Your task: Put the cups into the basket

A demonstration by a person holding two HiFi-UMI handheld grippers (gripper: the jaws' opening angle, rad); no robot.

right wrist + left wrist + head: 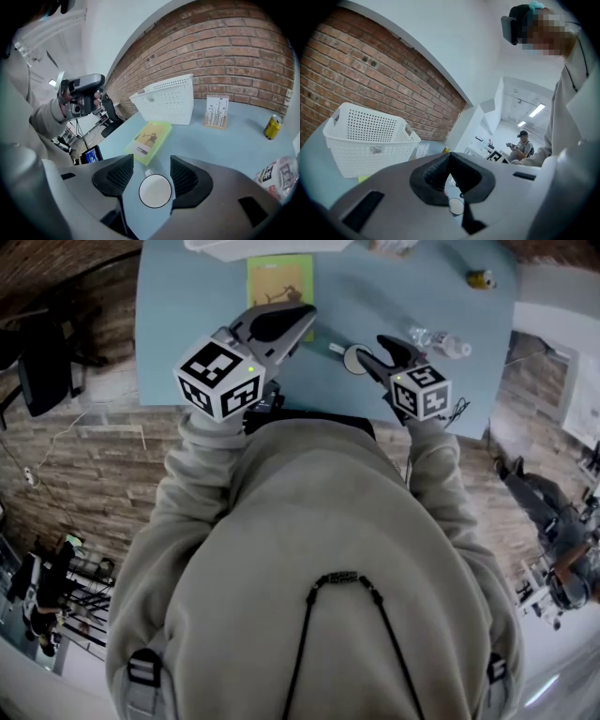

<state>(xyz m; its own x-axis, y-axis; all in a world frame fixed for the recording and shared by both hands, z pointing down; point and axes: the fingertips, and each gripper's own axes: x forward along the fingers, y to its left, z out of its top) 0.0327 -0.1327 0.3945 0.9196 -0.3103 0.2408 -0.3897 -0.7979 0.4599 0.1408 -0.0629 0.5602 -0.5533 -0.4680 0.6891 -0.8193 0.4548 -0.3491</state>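
Note:
A white cup (155, 191) stands upright on the blue table (220, 150), seen from above between the pads of my right gripper (152, 171). The jaws stand apart on either side of the cup and do not press on it, so this gripper is open. In the head view the cup (355, 359) sits just left of the right gripper (382, 351). The white perforated basket (168, 105) stands at the table's far side and looks empty (370, 140). My left gripper (295, 320) hovers over the table's near left, jaws shut with nothing in them (449, 161).
A yellow-green book (279, 282) lies between the cup and the basket. A yellow can (272, 126), a small card stand (216, 111) and a crumpled plastic bottle (441, 341) are to the right. Another person stands far off in the room behind.

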